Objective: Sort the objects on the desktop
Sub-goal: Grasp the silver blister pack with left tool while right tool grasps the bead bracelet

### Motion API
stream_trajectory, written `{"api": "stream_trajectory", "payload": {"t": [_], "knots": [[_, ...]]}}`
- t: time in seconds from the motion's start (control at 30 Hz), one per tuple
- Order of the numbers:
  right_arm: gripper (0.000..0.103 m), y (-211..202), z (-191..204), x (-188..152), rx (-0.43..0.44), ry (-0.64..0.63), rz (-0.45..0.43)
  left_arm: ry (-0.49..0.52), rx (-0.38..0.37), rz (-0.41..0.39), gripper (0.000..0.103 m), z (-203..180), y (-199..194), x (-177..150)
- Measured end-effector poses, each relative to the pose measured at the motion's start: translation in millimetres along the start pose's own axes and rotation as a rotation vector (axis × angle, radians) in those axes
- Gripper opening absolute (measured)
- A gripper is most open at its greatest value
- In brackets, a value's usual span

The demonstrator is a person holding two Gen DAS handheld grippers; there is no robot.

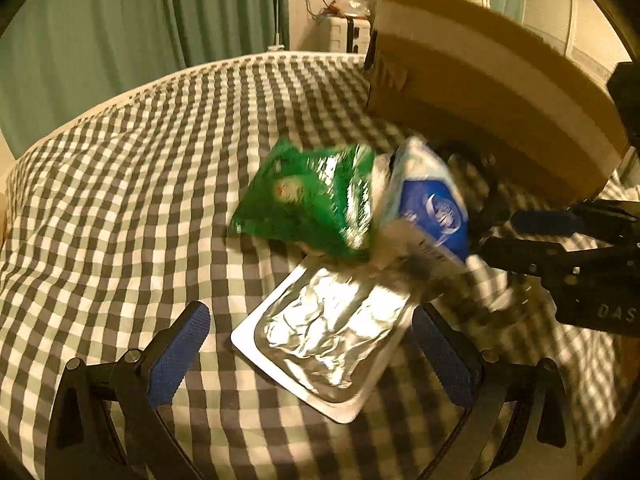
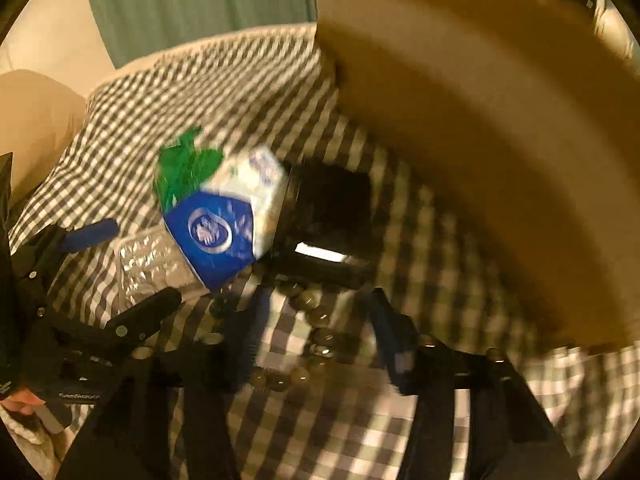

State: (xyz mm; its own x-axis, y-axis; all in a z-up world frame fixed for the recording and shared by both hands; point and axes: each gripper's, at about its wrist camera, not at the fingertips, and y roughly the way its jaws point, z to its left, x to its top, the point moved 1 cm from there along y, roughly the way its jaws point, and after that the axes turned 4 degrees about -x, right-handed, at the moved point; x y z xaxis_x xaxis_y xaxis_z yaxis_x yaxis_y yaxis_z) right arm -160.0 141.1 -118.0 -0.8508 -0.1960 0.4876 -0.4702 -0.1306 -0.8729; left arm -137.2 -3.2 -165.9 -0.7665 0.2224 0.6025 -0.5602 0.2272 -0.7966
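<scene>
Both claws open: left claw point(image 1: 308, 344) over foil pack point(image 1: 324, 340), right claw point(image 2: 316, 344) over beads point(image 2: 308, 328) mid-tabletop, near box point(image 2: 480, 140). Drop straight down, pinch the strand, don't snag blue pack point(image 2: 220, 232).

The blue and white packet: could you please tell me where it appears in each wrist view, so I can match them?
Left wrist: blue and white packet lies right of centre, against the green bag.
Right wrist: blue and white packet lies left of centre, green bag behind it.
Shared landmark: the cardboard box, upper right in both.
</scene>
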Motion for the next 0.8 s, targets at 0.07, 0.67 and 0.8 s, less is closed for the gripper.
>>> {"api": "stream_trajectory", "payload": {"t": [0.07,0.67,0.8], "knots": [[0.042,6.2,-0.1,-3.4,-0.006,0.002,0.014,0.007,-0.026,0.009,0.103,0.8,7.7,-2.5],[0.011,-42.0,-31.5,-37.3,0.072,0.114,-0.027,0.109,-0.131,-0.050,0.071,-22.5,4.7,-9.7],[0.011,-48.7,-33.6,-41.0,0.060,0.115,-0.043,0.068,-0.126,-0.029,0.070,-22.7,-6.7,-17.6]]}}
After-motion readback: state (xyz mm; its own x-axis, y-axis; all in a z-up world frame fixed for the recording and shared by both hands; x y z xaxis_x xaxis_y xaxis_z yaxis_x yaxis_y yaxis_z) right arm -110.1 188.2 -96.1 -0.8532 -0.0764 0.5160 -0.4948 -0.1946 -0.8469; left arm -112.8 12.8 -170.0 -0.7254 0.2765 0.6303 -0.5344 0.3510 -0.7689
